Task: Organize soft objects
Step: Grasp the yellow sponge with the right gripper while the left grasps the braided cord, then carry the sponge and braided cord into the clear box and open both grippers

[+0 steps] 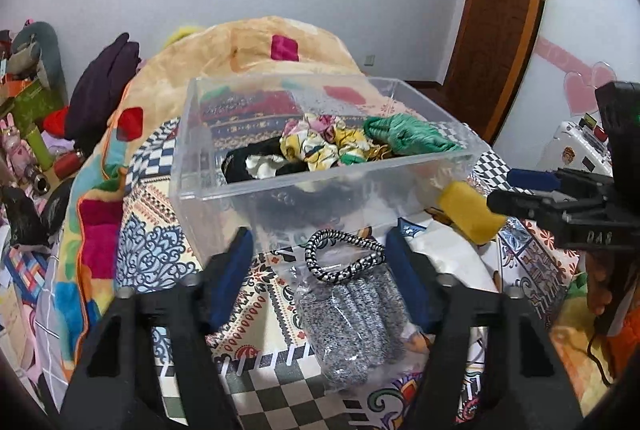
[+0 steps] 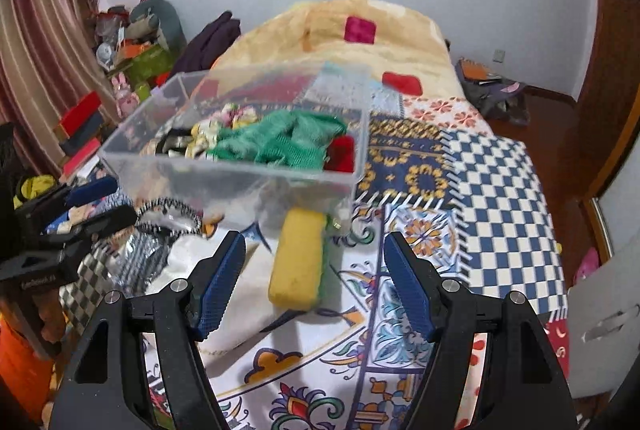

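Note:
A clear plastic box (image 1: 256, 190) (image 2: 240, 174) sits on the patterned bed. It holds a green knit piece (image 1: 408, 134) (image 2: 276, 142), a floral scrunchie (image 1: 320, 142), a black and white cloth (image 1: 256, 160) and something red (image 2: 342, 152). A black-white braided hair band (image 1: 340, 254) (image 2: 170, 208) lies on a bag of grey knit fabric (image 1: 352, 326), between the fingers of my open left gripper (image 1: 320, 250). A yellow sponge (image 2: 298, 262) (image 1: 470, 212) lies between the fingers of my open right gripper (image 2: 314, 250), which also shows in the left wrist view (image 1: 532, 186).
A beige blanket (image 1: 256, 42) is bunched at the bed's far end. A dark garment (image 1: 104, 86) and a cluttered shelf (image 1: 28, 102) are at the left. A wooden door (image 1: 496, 10) is at the right. A white cloth (image 2: 240, 294) lies under the sponge.

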Available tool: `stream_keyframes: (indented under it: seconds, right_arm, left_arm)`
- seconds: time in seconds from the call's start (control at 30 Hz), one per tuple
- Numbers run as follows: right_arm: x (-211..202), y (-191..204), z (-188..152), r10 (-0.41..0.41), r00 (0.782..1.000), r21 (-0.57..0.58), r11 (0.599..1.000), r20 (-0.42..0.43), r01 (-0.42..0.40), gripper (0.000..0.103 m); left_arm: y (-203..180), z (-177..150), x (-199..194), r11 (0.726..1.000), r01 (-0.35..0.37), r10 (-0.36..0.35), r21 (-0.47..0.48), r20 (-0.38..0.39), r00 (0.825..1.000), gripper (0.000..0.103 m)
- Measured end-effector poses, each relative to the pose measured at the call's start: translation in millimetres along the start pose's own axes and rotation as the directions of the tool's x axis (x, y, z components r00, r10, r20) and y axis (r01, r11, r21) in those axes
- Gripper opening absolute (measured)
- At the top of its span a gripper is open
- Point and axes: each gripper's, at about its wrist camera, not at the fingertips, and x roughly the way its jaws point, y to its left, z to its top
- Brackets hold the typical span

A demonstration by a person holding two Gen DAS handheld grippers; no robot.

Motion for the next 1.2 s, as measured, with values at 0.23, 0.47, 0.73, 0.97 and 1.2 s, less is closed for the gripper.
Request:
stream_keyframes:
  seconds: [0.23,0.47,0.73,0.97,1.2]
  right_arm:
    - [15.0,3.7,-7.1,0.024,0.999,-0.015,1.000,-0.048,-0.025,0.048]
    - [20.1,5.4,-11.7,0.044,0.997,-0.022,0.999,-0.070,-0.046,0.029]
    - [6.3,10.0,-9.6,0.048,0.998,-0.052,0.997,-0.027,-0.049,0.027]
    - [-12.4,28.8,-5.3,0.061,0.998,-0.117,0.991,0.020,-0.058,0.027]
    - [-30.0,44.2,8.4,0.095,0.992,-0.152,0.985,0.086,-0.081,0.027]
  left_arm:
    - [4.8,-1.6,16.5,1.000,0.021,-0.022,-0.022,-0.049,0.999,0.038]
    - [8.1,-1.3,22.4,0.999,0.031,-0.034,-0.041,-0.077,0.996,0.026]
    - [5.5,-3.4,27.0,0.999,0.025,-0.028,-0.030,-0.102,0.994,0.007]
    - [-0.1,-5.6,3.1,1.000,0.018,-0.018,0.004,-0.036,0.999,0.006]
    - [-8.7,6.5,-33.9,1.000,0.015,-0.017,0.025,0.067,0.998,0.006]
